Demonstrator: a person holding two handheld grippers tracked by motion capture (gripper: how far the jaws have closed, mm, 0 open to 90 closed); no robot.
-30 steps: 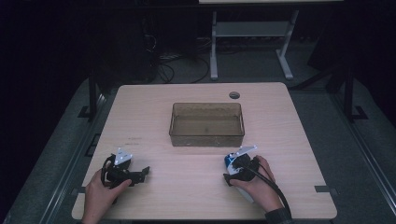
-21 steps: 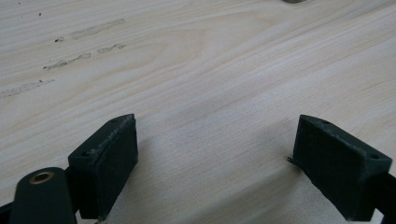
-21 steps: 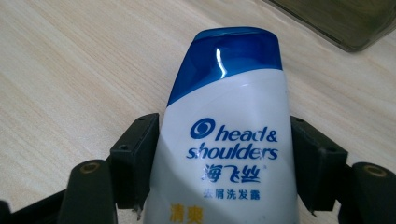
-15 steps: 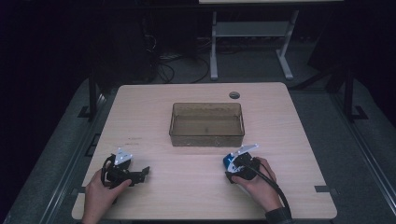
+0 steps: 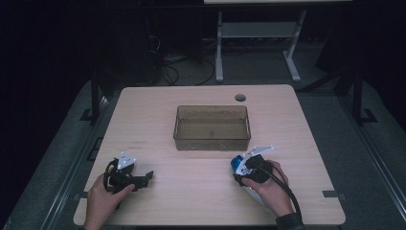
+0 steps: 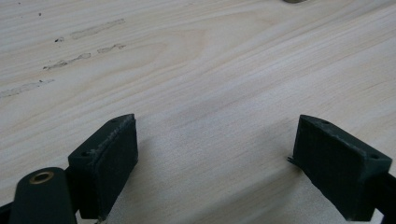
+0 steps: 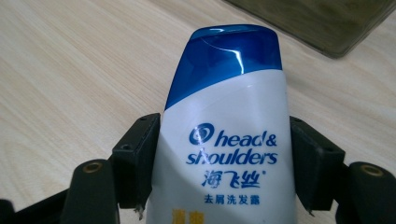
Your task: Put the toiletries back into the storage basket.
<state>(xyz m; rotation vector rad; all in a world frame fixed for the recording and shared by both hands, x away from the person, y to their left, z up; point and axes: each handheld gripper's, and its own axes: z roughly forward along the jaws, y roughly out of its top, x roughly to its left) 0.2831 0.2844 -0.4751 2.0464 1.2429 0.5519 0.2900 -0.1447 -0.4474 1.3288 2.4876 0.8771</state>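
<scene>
A white shampoo bottle point(image 7: 229, 140) with a blue cap lies on the wooden table point(image 5: 143, 120), cap pointing toward the bin. My right gripper point(image 7: 224, 154) has just been closing and now has a black pad pressed against each side of the bottle. In the high view that gripper point(image 5: 242, 168) sits at the front right, with the blue cap point(image 5: 235, 164) showing past it. At the front left my left gripper point(image 5: 143, 179) rests low over bare wood. Its jaws point(image 6: 219, 158) stand wide apart with nothing between them.
A translucent brown bin point(image 5: 176, 125) stands at the table's middle, just beyond the bottle; its corner point(image 7: 327, 23) shows in the right gripper view. A round cable hole point(image 5: 240, 97) is near the far edge. Faint scuff marks point(image 6: 88, 32) streak the wood.
The right hand has shifted very slightly at the bottle. The left hand and its gripper have kept still.
</scene>
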